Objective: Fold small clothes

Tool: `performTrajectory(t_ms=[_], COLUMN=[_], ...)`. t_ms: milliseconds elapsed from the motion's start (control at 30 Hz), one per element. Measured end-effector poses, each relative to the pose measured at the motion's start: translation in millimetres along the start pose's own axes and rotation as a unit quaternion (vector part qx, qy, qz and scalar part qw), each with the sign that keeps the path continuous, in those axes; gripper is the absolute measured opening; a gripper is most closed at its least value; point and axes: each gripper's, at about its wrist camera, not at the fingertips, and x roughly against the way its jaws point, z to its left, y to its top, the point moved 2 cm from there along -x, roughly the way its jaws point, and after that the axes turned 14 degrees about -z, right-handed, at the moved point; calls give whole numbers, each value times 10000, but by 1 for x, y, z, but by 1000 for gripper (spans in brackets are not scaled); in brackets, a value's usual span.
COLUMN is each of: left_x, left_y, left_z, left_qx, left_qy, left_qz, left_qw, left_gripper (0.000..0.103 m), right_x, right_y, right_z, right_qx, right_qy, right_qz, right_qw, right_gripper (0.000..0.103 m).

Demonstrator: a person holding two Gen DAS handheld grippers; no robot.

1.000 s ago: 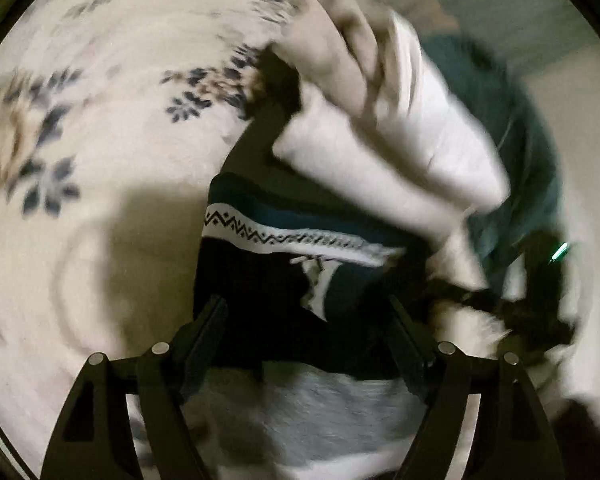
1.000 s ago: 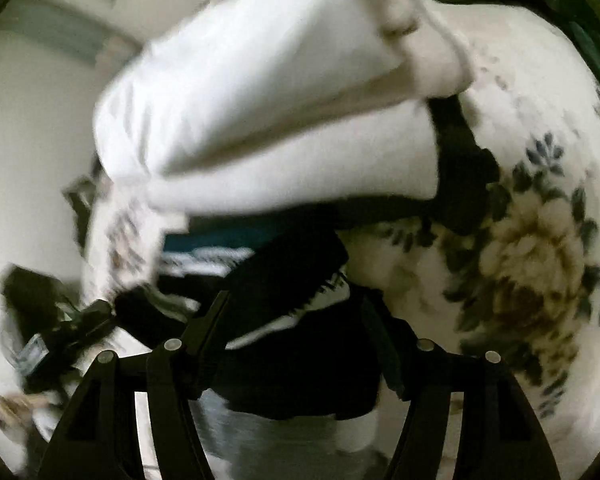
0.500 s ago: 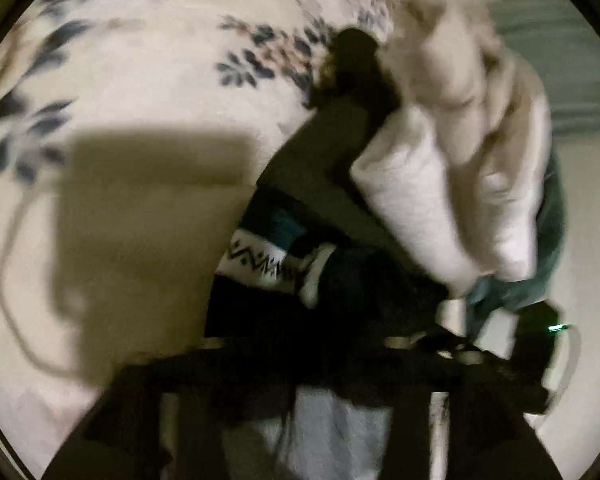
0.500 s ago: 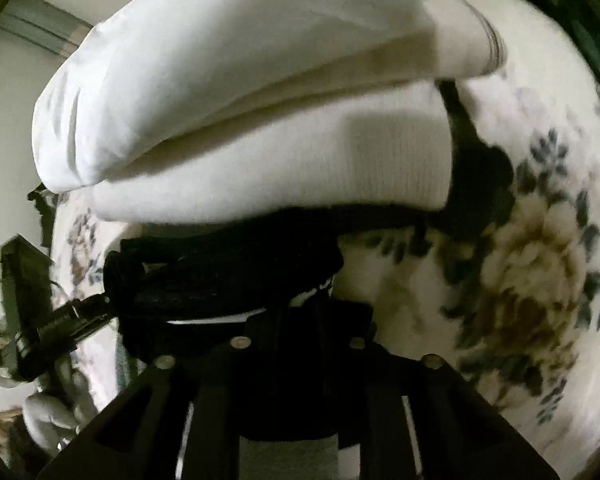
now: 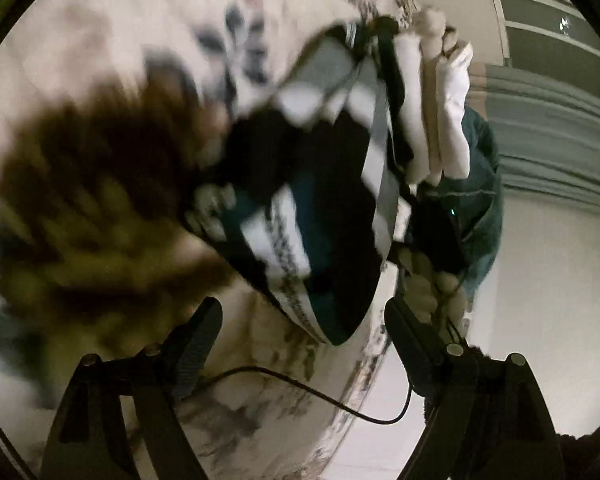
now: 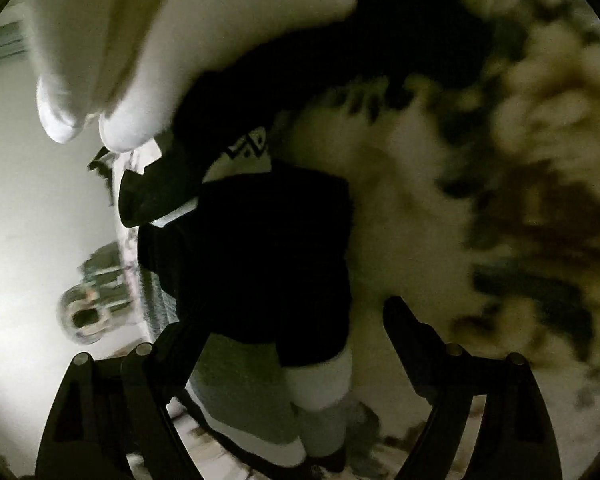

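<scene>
Your left gripper [image 5: 300,320] and right gripper [image 6: 288,320] have just spread, seemingly releasing the dark socks [image 6: 252,248]. White socks [image 5: 448,120] lie beside them on the floral bedspread [image 5: 100,40].

I count two white socks [image 5: 448,120] stacked together, and beneath them what I take for two dark patterned socks [image 5: 332,240], though blur makes that count uncertain. One floral bedspread [image 5: 120,40] lies under them all. One black cable [image 5: 320,396] crosses it. One teal garment [image 5: 484,184] lies behind.
</scene>
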Motion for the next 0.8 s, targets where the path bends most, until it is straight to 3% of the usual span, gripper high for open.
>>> performTrajectory(t_ms=[100,233,267,300,367,400,433,500,633,733,800], left_x=[-36,-74,-74,-71,-62,-57,-51,-40,-13,14,23], left_y=[-4,8,13,16,23,26,30,39,54,49,35], left_z=[-12,-9,-9,-10,-17,-21,-24,-29,-39,-40,-23], left_qx=[-171,361,510,624,547,469,370,196,-427,-949,-1309], left_qy=[-143,-52,-19,-41,7,-6,30,30,-54,152,633], left_qz=[-211,-645,-896,-1077,-1205,-1209,-1171,-1032,-459,173,653], left_qw=[9995,9973,9947,9922,9912,9916,9924,9945,9980,9952,9872], left_gripper=[83,83,81,68,44,39,39,38,38,38,41], right_x=[-28,-50,-51,-53,-55,-59,-57,-45,-11,31,51], right_y=[7,11,11,10,5,2,-3,-17,-65,-143,-204], right_z=[8,23,24,25,29,32,33,33,26,14,14], right_qx=[65,300,317,324,367,371,336,144,-337,-876,-999], right_qy=[134,324,297,261,234,229,218,317,518,654,504], right_qz=[142,217,227,218,111,85,9,-317,-766,-1111,-1210], right_qw=[9998,9988,9988,9989,9990,9990,9992,9989,9952,9878,9863], right_gripper=[90,92,92,91,70,38,30,22,18,16,16])
